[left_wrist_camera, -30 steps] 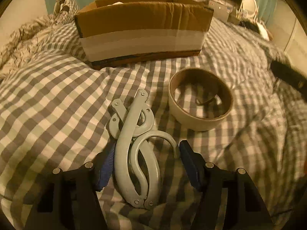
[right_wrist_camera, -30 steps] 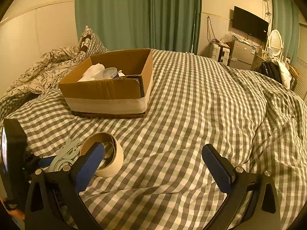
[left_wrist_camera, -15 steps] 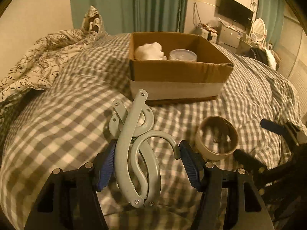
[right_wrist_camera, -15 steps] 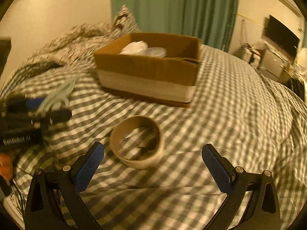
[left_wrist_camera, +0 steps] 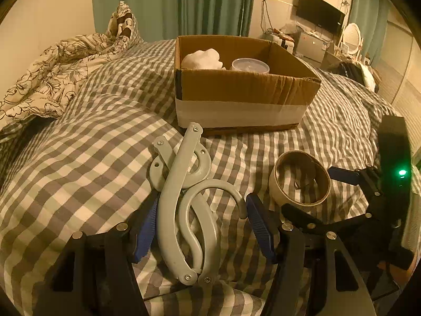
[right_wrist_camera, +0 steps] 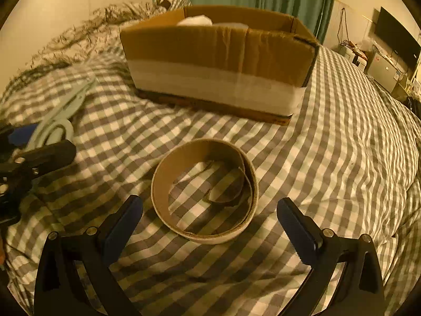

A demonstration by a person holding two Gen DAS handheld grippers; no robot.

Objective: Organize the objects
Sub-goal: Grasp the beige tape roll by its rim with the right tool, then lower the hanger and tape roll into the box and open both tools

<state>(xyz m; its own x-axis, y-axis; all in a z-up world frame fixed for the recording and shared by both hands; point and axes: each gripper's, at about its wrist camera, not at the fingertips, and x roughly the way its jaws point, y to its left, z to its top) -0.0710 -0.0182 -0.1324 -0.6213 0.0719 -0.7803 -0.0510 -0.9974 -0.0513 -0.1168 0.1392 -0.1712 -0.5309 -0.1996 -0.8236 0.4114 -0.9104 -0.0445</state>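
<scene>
Left gripper is clamped on the folded grey hanger and has lifted it off the checked duvet; a second ago the hanger lay low against the bedding with the cardboard box looming above, now the box sits upper centre and its inside shows. Hanger looks ready to carry over and drop in.

Right gripper has dropped in over the empty tape ring, which was off at the lower left of its view a second ago and is now centred just ahead of the fingers. Fingers wide apart, not touching the ring. Likely next pick.

Box already holds a white crumpled item and a clear round tub, free space on the right side. Near wall of the box is the only thing to clear. Grippers are close together at lower right of the left view, collision risk if both move at once.
</scene>
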